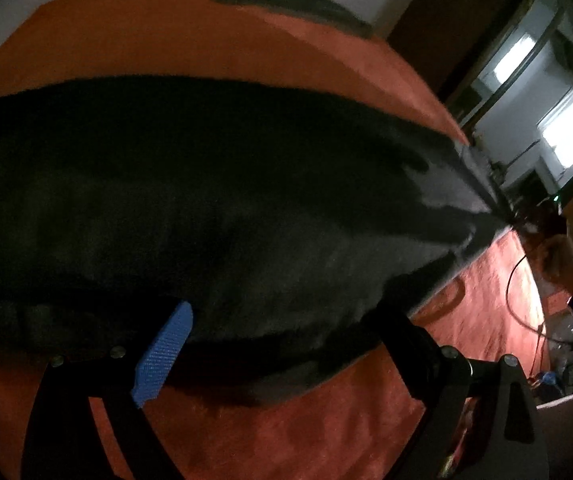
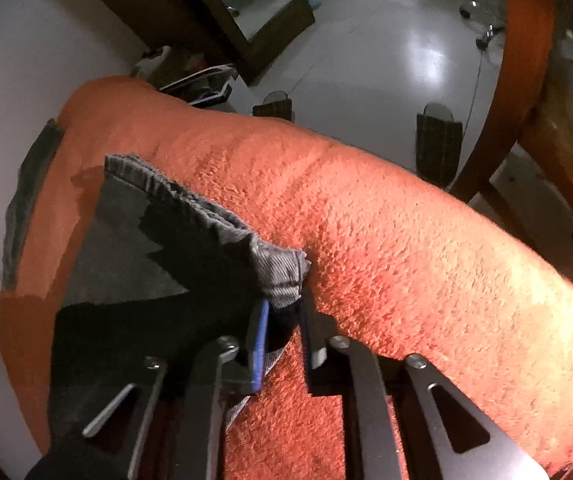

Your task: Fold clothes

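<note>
Dark garment (image 1: 214,208) spread on orange blanket (image 1: 286,420), long axis left-right across left gripper (image 1: 282,332) view. Left gripper: fingers spread wide, straddling garment's near edge, nothing clamped. Right gripper (image 2: 284,332): closed narrow on garment's grey hem corner (image 2: 282,276), at garment's right end. Right is nearer, already holding.

A home: slippers (image 2: 438,148) on tiled floor (image 2: 386,40), framed mirror (image 2: 262,4).
</note>
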The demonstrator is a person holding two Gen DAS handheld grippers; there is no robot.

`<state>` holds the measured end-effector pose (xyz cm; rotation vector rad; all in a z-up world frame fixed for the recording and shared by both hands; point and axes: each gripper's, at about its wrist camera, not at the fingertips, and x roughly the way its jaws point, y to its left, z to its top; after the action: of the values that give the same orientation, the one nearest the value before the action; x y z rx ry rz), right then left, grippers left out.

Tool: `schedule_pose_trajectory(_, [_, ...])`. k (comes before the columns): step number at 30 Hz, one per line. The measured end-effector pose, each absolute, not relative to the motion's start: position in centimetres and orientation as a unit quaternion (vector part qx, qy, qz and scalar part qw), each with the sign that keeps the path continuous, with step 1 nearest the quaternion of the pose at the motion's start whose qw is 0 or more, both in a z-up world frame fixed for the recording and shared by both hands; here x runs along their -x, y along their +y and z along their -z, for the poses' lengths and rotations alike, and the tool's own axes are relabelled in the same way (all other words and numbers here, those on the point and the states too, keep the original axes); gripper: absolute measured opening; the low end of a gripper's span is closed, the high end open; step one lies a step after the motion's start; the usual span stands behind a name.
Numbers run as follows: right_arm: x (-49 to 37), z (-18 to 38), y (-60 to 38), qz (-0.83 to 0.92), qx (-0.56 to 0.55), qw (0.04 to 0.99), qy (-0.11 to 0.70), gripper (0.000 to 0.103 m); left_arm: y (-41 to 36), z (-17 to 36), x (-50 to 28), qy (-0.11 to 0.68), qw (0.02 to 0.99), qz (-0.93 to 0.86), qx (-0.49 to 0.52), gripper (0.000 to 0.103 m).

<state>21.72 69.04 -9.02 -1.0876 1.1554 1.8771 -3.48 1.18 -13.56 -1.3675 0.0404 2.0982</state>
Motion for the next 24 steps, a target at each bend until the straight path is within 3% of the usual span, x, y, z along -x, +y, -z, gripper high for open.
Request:
schedule_pose_trajectory(4, [-23.4,7.8,69.4,-0.705,0.393,0.329,0.489,0.031,0.0,16.3,3.9,0.028,0.275,-0.795,0.54,0.093])
schedule_pose_trajectory(11, [-23.2,1.5,64.0,-0.754,0.331,0.396,0.406,0.033,1.4,16.3,2.0,0.096,0.272,-0.806,0.517,0.093])
schedule_pose_trajectory(12, [-21.9,0.5,63.1,-0.773,0.325,0.381,0.39,0.034,1.3,16.1,2.2,0.086,0.274,-0.805,0.52,0.093])
schedule_pose_trajectory(14, [-18.7,-0.8,61.4,-0.812,0.325,0.327,0.358,0.051,1.0,15.8,2.7,0.063,0.278,-0.802,0.525,0.093])
schedule_pose_trajectory(16, [-14.4,-1.1,59.0,-0.852,0.342,0.228,0.325,0.057,0.0,15.6,3.0,0.043,0.278,-0.798,0.533,0.093])
schedule_pose_trajectory(19, [-7.3,1.0,54.3,-0.863,0.407,0.059,0.293,0.057,-0.5,16.1,3.4,0.029,0.273,-0.793,0.544,0.093])
schedule_pose_trajectory(22, [-1.9,4.0,50.4,-0.845,0.49,0.025,0.211,0.055,-0.3,16.3,3.8,0.03,0.271,-0.793,0.545,0.093])
schedule_pose_trajectory(23, [-0.3,5.4,50.2,-0.835,0.514,0.037,0.191,0.037,-0.3,16.3,3.7,0.03,0.271,-0.793,0.544,0.093])
schedule_pose_trajectory(24, [1.2,6.8,49.9,-0.824,0.538,0.048,0.172,0.03,-0.3,16.3,3.5,0.029,0.271,-0.794,0.544,0.093])
